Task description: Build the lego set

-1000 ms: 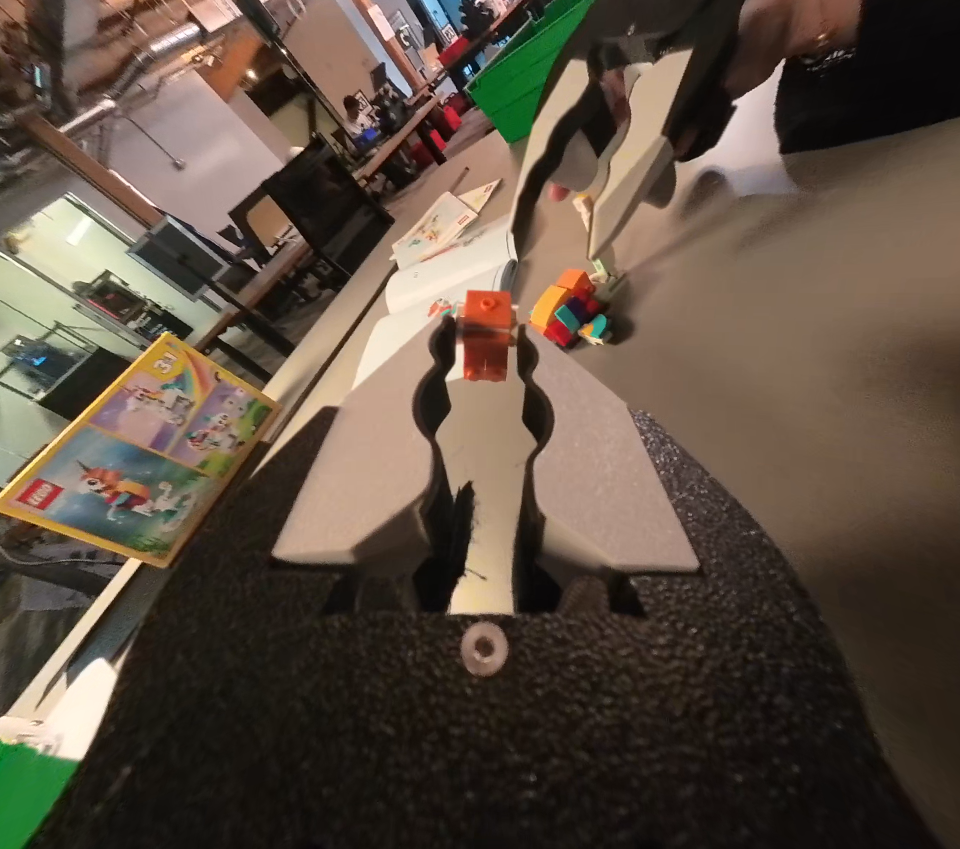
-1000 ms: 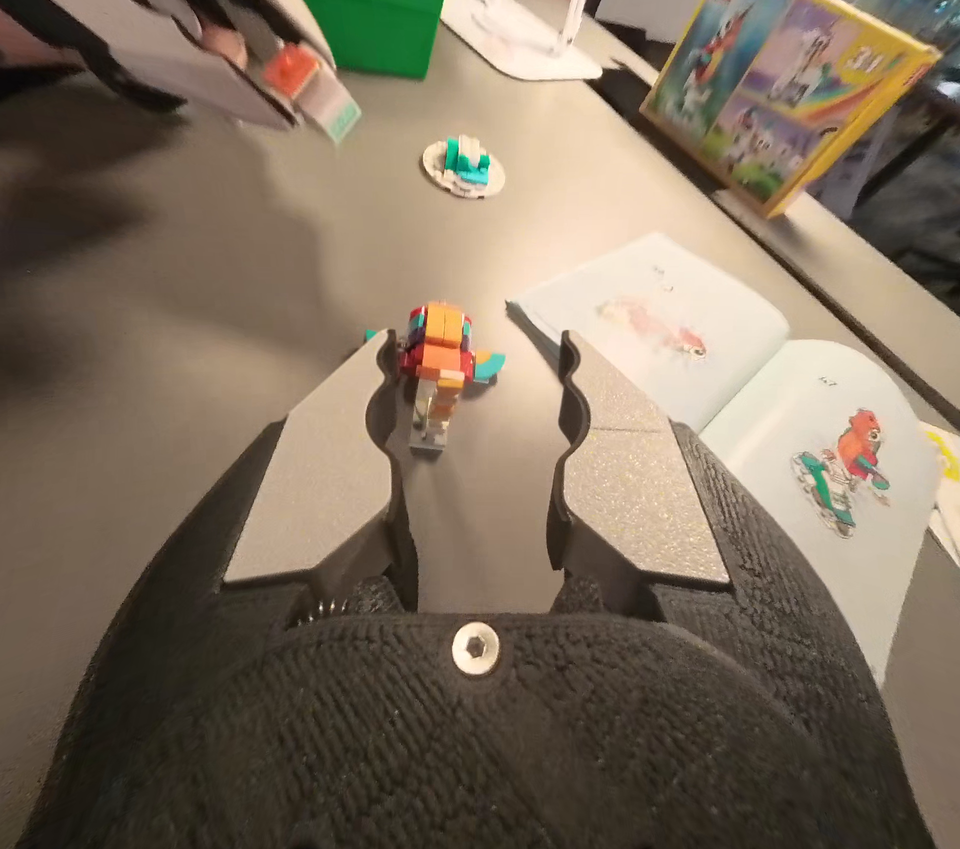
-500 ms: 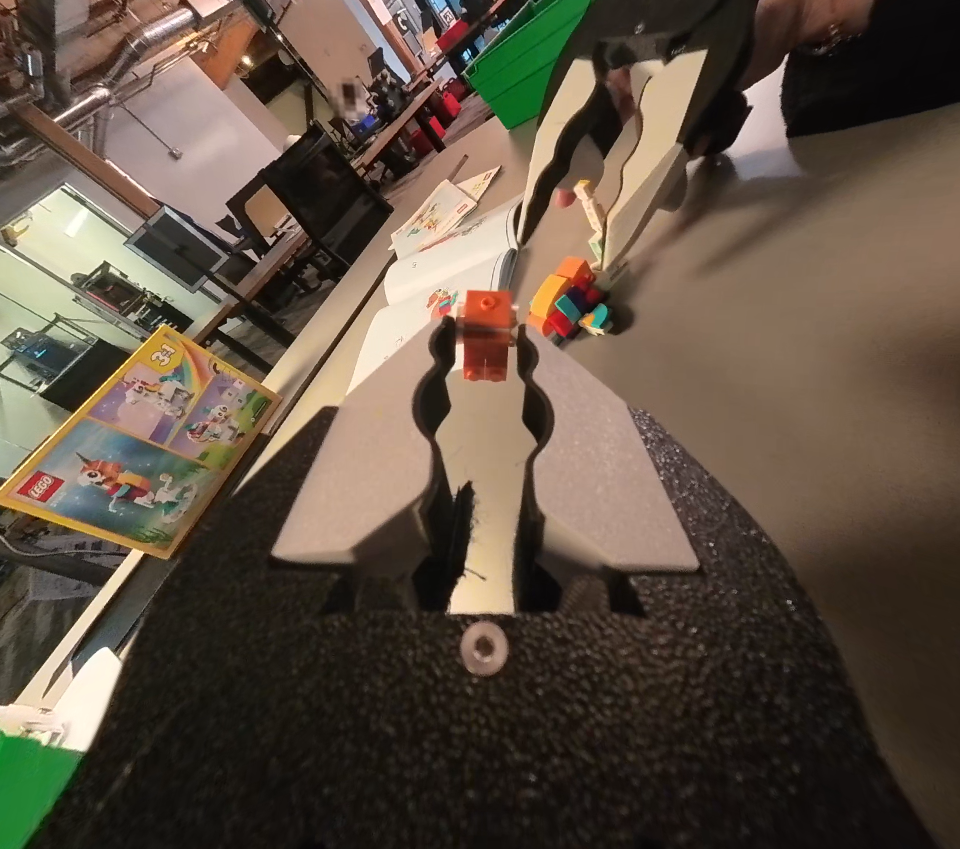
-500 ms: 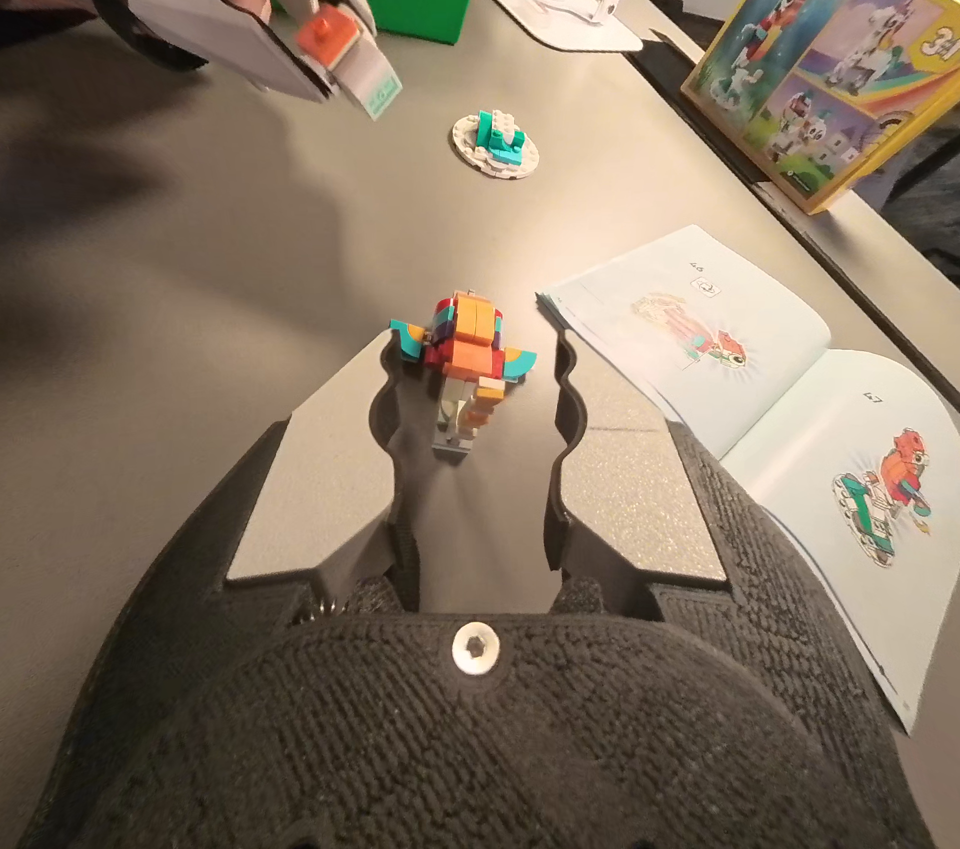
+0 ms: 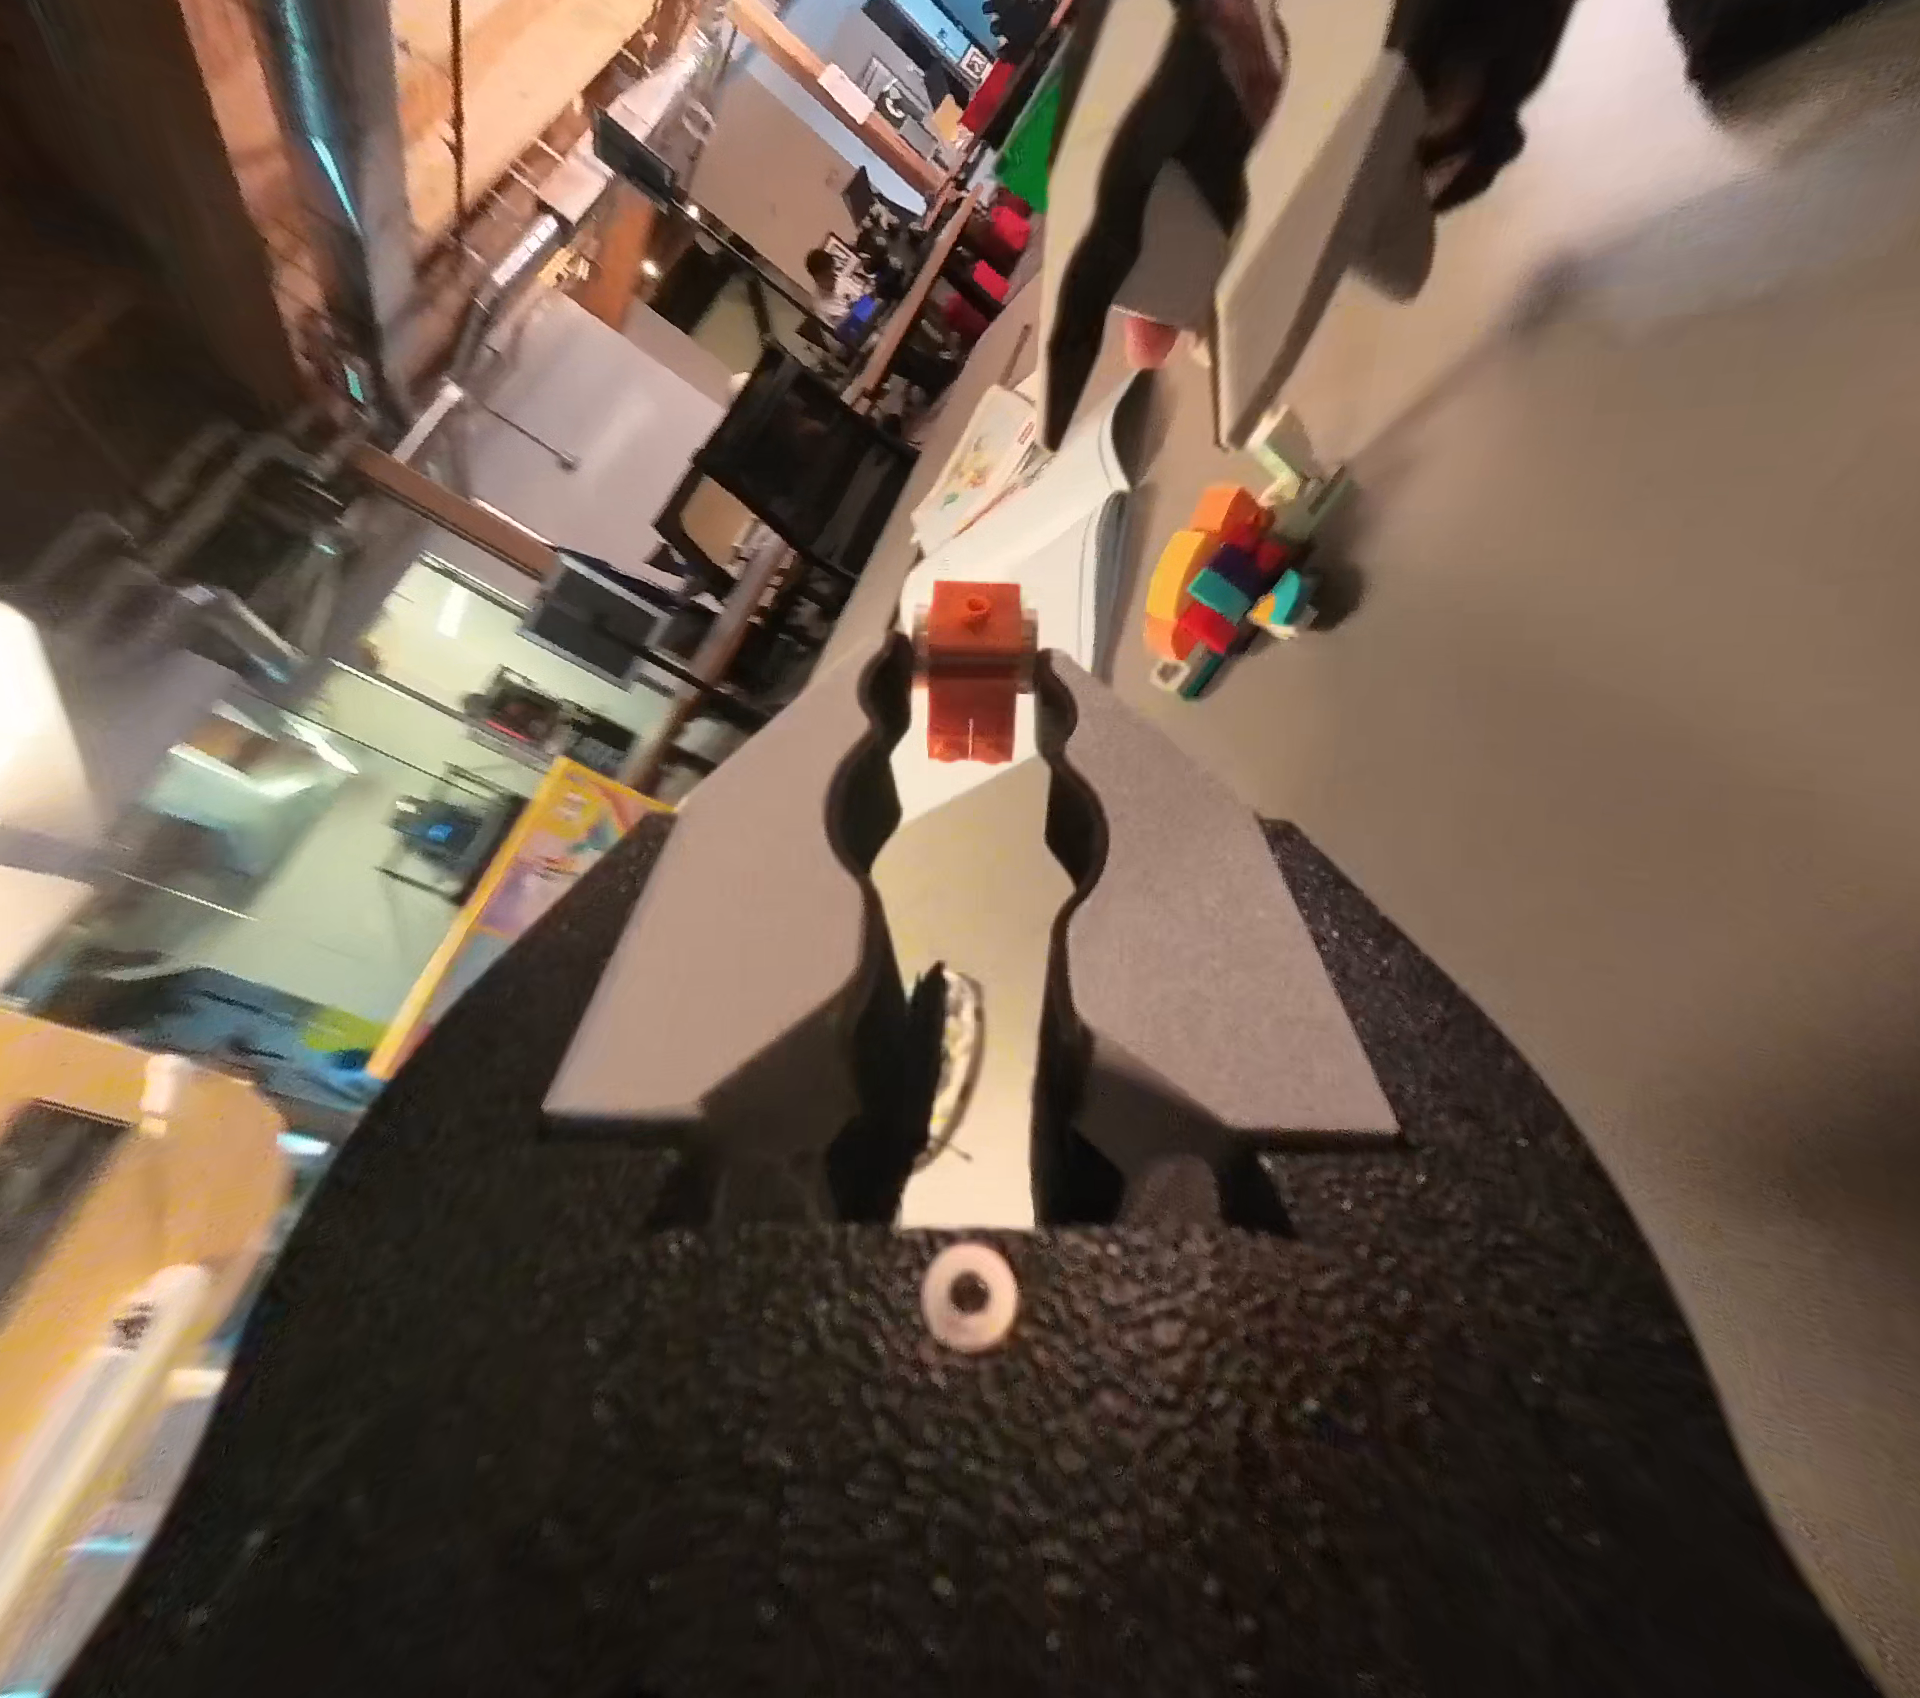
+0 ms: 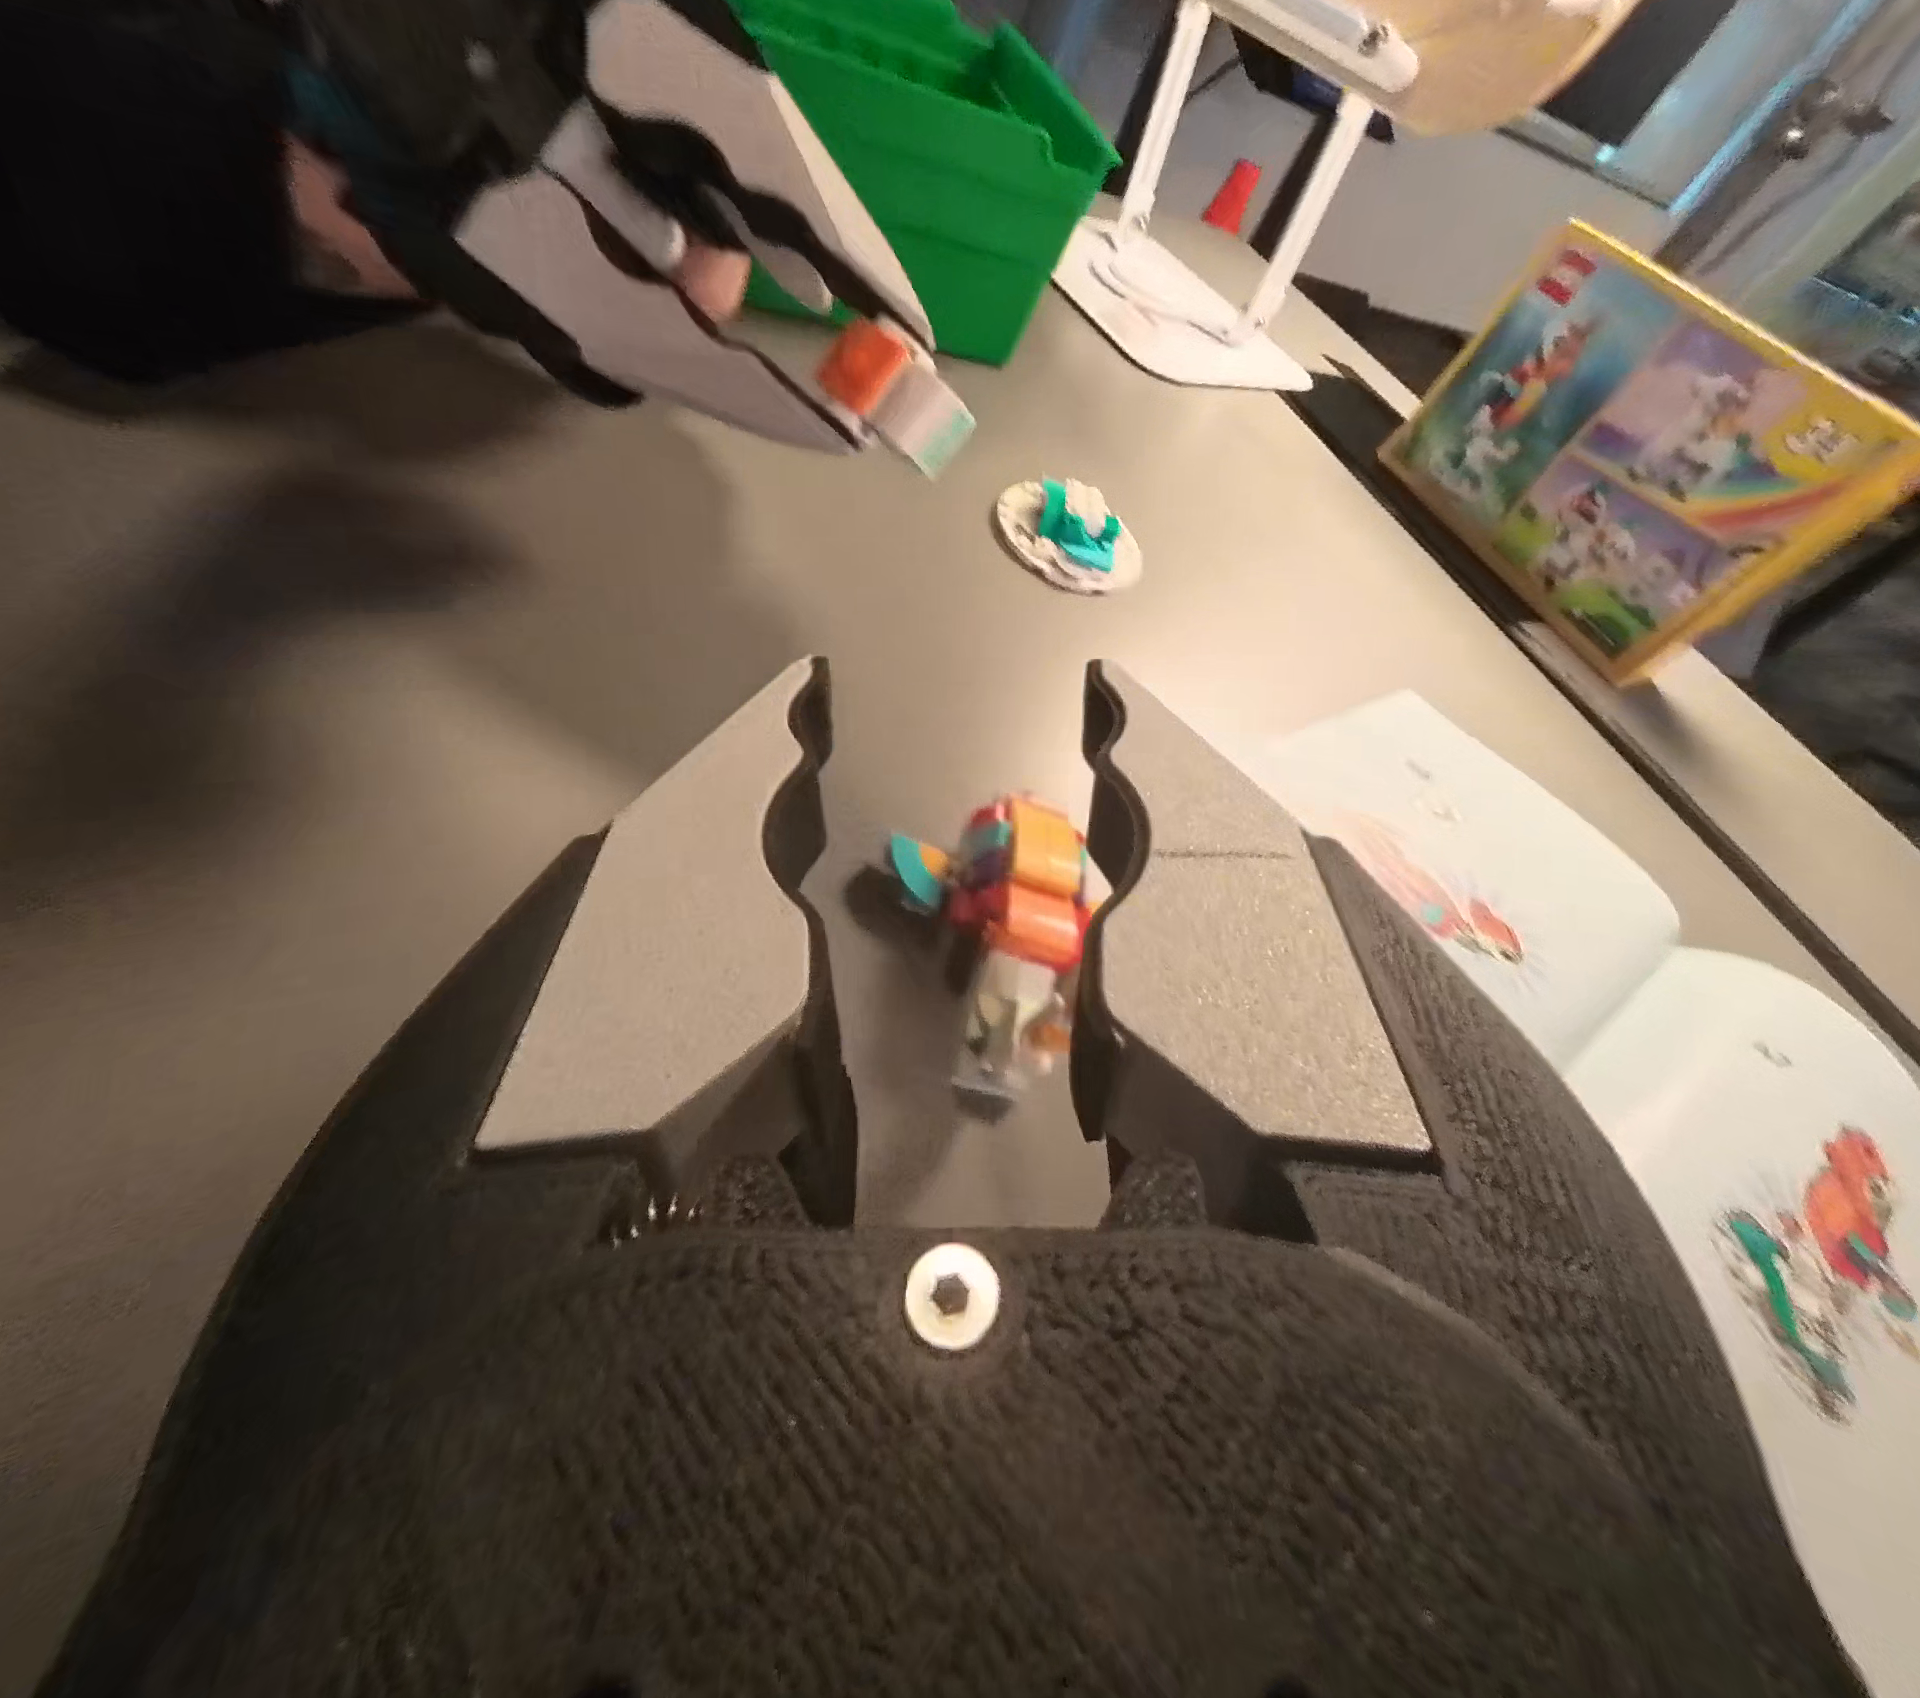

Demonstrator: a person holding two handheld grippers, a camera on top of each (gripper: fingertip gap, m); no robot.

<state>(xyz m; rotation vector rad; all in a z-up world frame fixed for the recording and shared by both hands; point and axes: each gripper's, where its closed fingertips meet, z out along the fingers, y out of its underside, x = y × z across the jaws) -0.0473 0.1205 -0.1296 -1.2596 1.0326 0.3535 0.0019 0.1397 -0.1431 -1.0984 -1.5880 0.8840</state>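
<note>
My left gripper (image 5: 974, 680) is shut on a small orange brick assembly (image 5: 970, 625) and holds it above the grey table. In the right wrist view the left gripper (image 6: 883, 391) comes in from the upper left; the orange brick (image 6: 860, 366) there has a white and teal piece (image 6: 928, 419) on its end. My right gripper (image 6: 958, 684) is open. The colourful lego model (image 6: 1016, 885) lies on the table between its fingers, close against the right one. The left wrist view shows the model (image 5: 1226, 599) with the right gripper (image 5: 1143, 427) just above it.
A white round plate with teal bricks (image 6: 1070, 531) lies farther out on the table (image 6: 520, 609). A green bin (image 6: 894, 121) and a white stand (image 6: 1195, 277) are at the back. The lego box (image 6: 1662, 464) and the open instruction booklet (image 6: 1538, 952) are on the right. There is about 7 cm between the tips of the two grippers.
My right gripper has moved forward over the model, which now sits between its fingers instead of at the tips. My left gripper has tilted and shifted, still holding the orange assembly.
</note>
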